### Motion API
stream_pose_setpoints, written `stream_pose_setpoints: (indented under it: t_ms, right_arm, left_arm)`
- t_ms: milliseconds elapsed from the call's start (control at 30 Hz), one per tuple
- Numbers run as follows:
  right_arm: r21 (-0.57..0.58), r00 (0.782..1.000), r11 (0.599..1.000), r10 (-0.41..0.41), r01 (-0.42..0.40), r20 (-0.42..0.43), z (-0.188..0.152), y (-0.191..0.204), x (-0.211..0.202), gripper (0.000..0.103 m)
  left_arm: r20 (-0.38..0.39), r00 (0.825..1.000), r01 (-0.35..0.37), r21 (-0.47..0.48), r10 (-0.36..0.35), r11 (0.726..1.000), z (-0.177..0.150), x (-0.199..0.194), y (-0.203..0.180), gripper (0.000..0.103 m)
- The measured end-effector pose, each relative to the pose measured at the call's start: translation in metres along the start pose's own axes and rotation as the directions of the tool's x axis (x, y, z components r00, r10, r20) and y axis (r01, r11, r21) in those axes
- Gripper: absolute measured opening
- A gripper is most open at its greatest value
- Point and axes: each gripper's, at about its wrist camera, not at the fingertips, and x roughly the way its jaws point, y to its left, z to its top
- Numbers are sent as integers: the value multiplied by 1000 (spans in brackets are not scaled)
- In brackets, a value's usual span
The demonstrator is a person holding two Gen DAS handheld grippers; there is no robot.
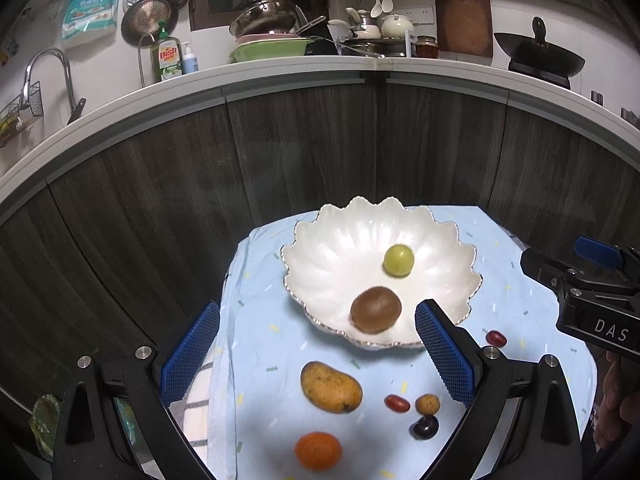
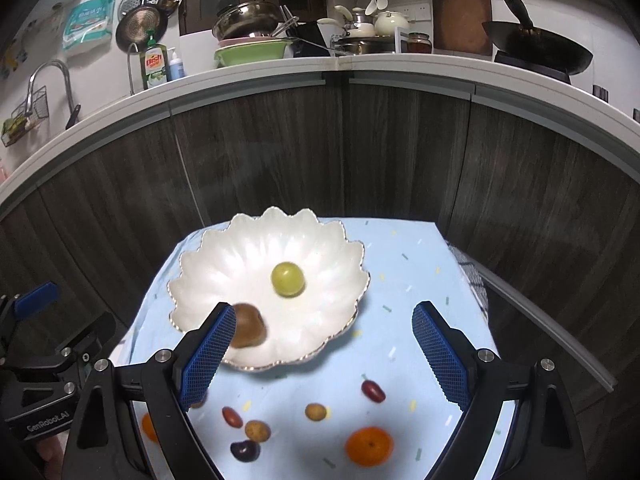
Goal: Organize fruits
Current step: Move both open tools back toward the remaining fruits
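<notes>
**Fruit sorting, low table: two pieces in the bowl, the rest on the cloth**

Left gripper (image 1: 318, 344): jaws wide apart, nothing between them, held above the near edge of the table.

Mango (image 1: 331, 387): lies on the blue cloth (image 1: 512, 304), just in front of the bowl. An orange fruit (image 1: 318, 450), probably a mandarin, sits nearer still.

Scalloped white bowl (image 1: 320, 240): holds a kiwi (image 1: 376, 309) against its near wall and a green grape (image 1: 399, 260) near the centre, apart from each other.

Small fruit: two red oblong pieces (image 1: 397, 403) (image 1: 496, 338), likely dates or grape tomatoes, a tan round one (image 1: 427, 404) and a dark purple one (image 1: 424, 427), all loose on the cloth.

Right gripper (image 2: 324, 344): jaws spread wide and empty. A second orange fruit (image 2: 369, 445) lies below it.

Handling note: the next pick is best made by straddling one piece squarely, well clear of its neighbours, since round fruit would likely roll.

Not legible: motion blur softens the fruit; a further orange piece is largely hidden behind the right gripper's left finger (image 2: 210, 350).
</notes>
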Motion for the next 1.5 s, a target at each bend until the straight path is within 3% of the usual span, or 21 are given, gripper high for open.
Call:
stream_pose_setpoints:
  t_ms: [567,1500]
  right_arm:
    - [-34,998,999,25,-27,-59,-44,15,7,91]
    - [-92,988,995,15,-30,-153,-88,24,47,91]
  left_arm:
    - [-43,998,-40,-6,39,999,-45,-1,9,100]
    - [-158,987,-4,-8,3,1000,-105,44,7,100]
